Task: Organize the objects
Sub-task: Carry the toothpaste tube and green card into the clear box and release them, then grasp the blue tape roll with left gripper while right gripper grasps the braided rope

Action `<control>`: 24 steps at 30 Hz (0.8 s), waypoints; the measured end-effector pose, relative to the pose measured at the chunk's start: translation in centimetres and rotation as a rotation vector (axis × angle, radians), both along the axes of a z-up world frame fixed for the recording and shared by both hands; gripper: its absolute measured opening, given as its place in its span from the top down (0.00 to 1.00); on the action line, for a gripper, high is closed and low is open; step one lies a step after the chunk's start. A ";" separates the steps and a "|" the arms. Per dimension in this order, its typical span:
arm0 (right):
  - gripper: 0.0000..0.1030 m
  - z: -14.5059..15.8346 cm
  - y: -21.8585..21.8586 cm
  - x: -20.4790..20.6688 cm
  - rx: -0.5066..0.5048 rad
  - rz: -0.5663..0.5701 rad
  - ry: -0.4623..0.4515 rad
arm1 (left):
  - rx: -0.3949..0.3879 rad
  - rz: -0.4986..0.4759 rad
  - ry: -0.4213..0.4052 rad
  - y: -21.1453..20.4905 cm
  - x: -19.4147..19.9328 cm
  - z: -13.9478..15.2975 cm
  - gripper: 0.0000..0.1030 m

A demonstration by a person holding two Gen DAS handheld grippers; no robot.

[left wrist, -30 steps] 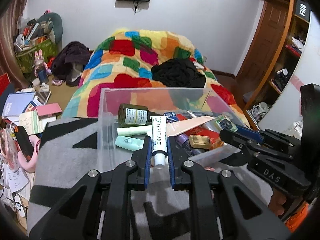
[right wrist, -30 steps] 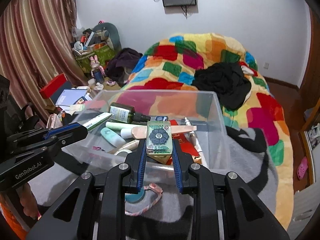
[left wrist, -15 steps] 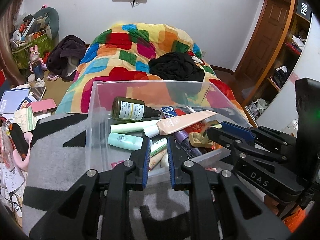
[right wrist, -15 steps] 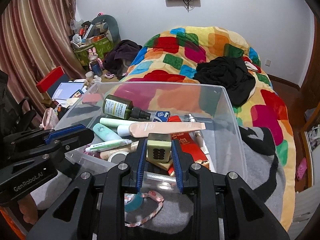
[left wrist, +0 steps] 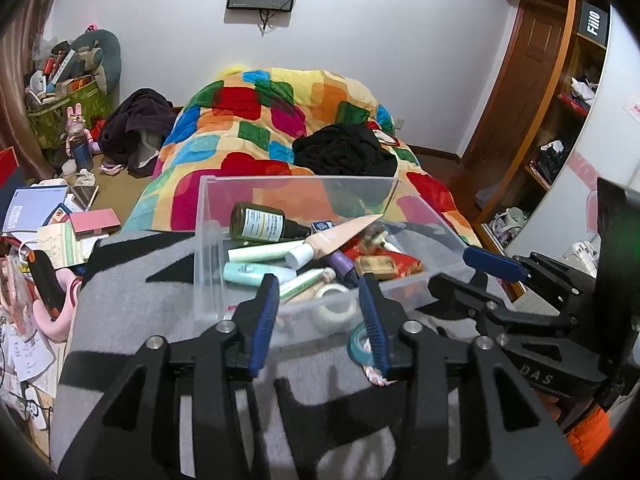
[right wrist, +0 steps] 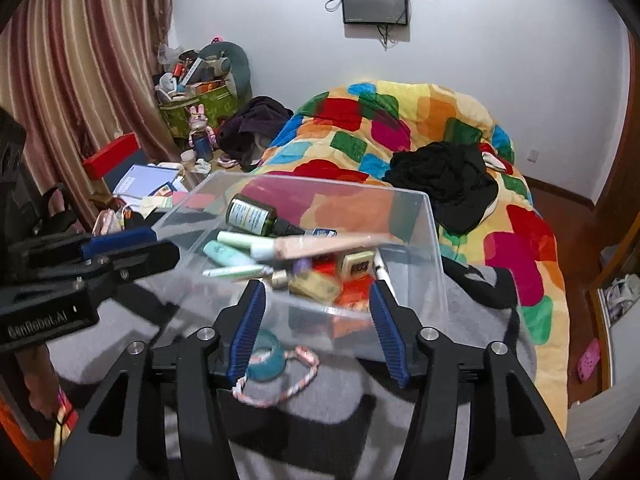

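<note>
now the clear rectangular plastic bin (left wrist: 208, 264) sits on a grey and black patterned blanket (left wrist: 132, 304), with the bed's multicoloured patchwork quilt (left wrist: 280, 120) behind it; inside the bin lie a dark green bottle with a pale label (left wrist: 258, 223), a long peach-coloured tube with a white cap (left wrist: 336, 234), two mint green tubes (left wrist: 256, 272), a slim white and green tube (left wrist: 302, 282) and a small gold tin (left wrist: 376, 266); the left gripper (left wrist: 318, 280) hangs just in front of the bin's near wall, its blue-padded jaws opening with nothing clamped between them; the right gripper (right wrist: 318, 288) hangs at the same near wall, its jaws also opening and gripping nothing; a small square box with a dark patterned face (right wrist: 356, 266) lies in the bin just beyond it; on the blanket, just outside the near wall, lie a teal roll of tape (right wrist: 266, 356) and a pink and white braided cord loop (right wrist: 280, 384).
</note>
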State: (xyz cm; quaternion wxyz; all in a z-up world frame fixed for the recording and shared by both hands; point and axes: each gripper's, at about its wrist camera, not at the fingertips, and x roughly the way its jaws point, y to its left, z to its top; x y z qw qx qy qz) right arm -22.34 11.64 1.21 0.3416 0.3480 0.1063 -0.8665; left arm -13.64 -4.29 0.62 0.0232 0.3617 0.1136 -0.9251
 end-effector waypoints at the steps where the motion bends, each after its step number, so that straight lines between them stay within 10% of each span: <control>1: 0.50 -0.2 0.1 0.3 0.003 0.006 -0.004 | -0.006 0.003 -0.002 0.1 0.3 -0.1 0.58; 15: 0.57 -6.5 -0.7 -1.3 0.152 0.017 -0.136 | -0.021 -0.057 -0.115 3.0 1.2 -4.0 0.57; 24: 0.91 -7.5 -1.0 -1.1 0.161 0.065 -0.160 | -0.021 -0.106 -0.161 4.3 -0.3 -5.4 0.50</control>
